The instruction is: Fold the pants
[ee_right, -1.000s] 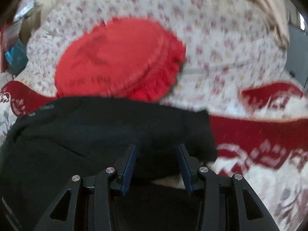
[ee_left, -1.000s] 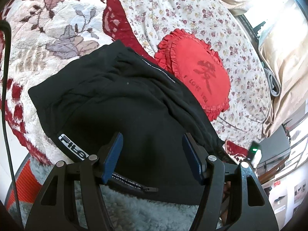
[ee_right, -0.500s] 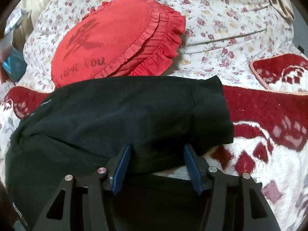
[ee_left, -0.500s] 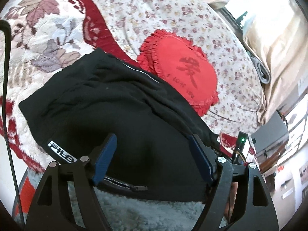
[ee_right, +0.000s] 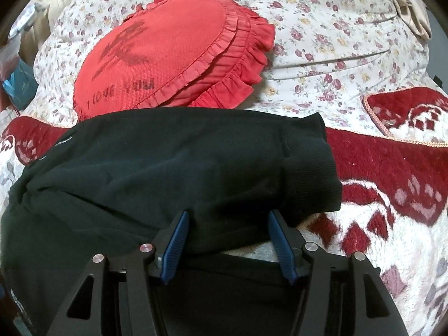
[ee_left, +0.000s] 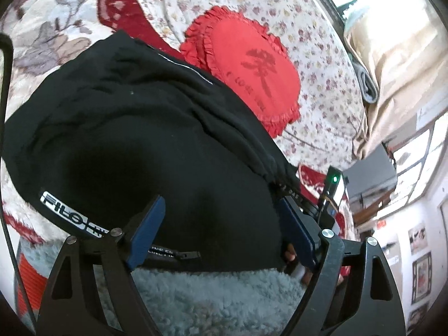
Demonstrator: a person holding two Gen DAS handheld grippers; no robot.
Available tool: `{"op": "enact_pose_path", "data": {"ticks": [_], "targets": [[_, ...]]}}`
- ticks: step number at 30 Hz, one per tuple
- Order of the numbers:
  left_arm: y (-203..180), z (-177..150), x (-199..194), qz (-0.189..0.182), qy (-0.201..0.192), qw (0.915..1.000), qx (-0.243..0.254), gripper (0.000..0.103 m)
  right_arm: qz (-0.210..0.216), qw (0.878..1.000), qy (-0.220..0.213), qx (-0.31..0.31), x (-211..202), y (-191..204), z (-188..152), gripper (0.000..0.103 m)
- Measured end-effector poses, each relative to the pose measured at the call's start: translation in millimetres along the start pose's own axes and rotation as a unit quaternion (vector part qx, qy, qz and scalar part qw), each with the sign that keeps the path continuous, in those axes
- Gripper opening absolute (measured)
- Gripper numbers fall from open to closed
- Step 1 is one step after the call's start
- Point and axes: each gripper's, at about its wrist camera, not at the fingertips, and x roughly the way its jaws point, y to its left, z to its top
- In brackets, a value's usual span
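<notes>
- Left gripper hovers low over the folded black pants, jaws spread wide, gripping nothing.
- Right gripper sits at the pants' near fold, jaws released around the cloth.
- Pants lie on the bed's blanket, beside the red heart cushion.
- Since half a second ago, both grippers have barely shifted.

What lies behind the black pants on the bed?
Behind the black pants, a red ruffled cushion rests on the floral quilt. The pants cover the cushion's near edge.
</notes>
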Motion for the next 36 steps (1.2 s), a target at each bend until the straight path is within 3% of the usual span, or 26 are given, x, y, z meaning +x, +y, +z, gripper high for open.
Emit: {"op": "enact_pose_path", "data": {"ticks": [4,6,8,10,12,14,15,17,19,21,23,24,31,36], "targets": [[-17,3,-5,0.020,0.003,0.9985,0.052,0.083,-0.001,1.000,-0.001,-0.002,0,0,0,0.057],[-32,5,-6,0.056,0.000,0.9935,0.100,0.083,-0.001,1.000,0.000,-0.002,0,0,0,0.057],[-44,7,-7,0.106,-0.016,0.9825,0.153,0.083,-0.001,1.000,0.000,-0.002,0,0,0,0.057],[-64,5,-9,0.185,-0.050,0.9524,0.237,0.083,-0.002,1.000,0.000,-0.002,0,0,0,0.057],[-76,-1,-11,0.249,-0.090,0.9159,0.302,0.083,-0.001,1.000,0.000,-0.002,0,0,0,0.057],[-82,-6,-13,0.285,-0.124,0.8839,0.350,0.083,-0.001,1.000,0.000,-0.003,0,0,0,0.057],[-84,-7,-15,0.289,-0.137,0.8745,0.365,0.083,-0.001,1.000,0.000,-0.003,0,0,0,0.057],[-75,-2,-18,0.272,-0.138,0.8812,0.362,0.083,-0.002,1.000,0.000,-0.003,0,0,0,0.057],[-63,5,-18,0.246,-0.121,0.9002,0.339,0.083,-0.001,1.000,0.000,-0.002,0,0,0,0.057],[-54,10,-17,0.234,-0.115,0.9140,0.311,0.083,-0.001,1.000,0.000,-0.002,0,0,0,0.057],[-48,11,-15,0.228,-0.109,0.9241,0.287,0.083,-0.001,1.000,0.000,-0.003,0,0,0,0.057],[-42,14,-11,0.229,-0.086,0.9293,0.277,0.083,-0.001,1.000,0.000,-0.003,0,0,0,0.057],[-33,13,5,0.235,-0.047,0.9295,0.280,0.083,-0.001,1.000,0.001,-0.003,0,0,0,0.057],[-11,25,7,0.217,-0.023,0.9364,0.274,0.083,-0.001,1.000,0.001,-0.003,1,0,-1,0.057]]}}
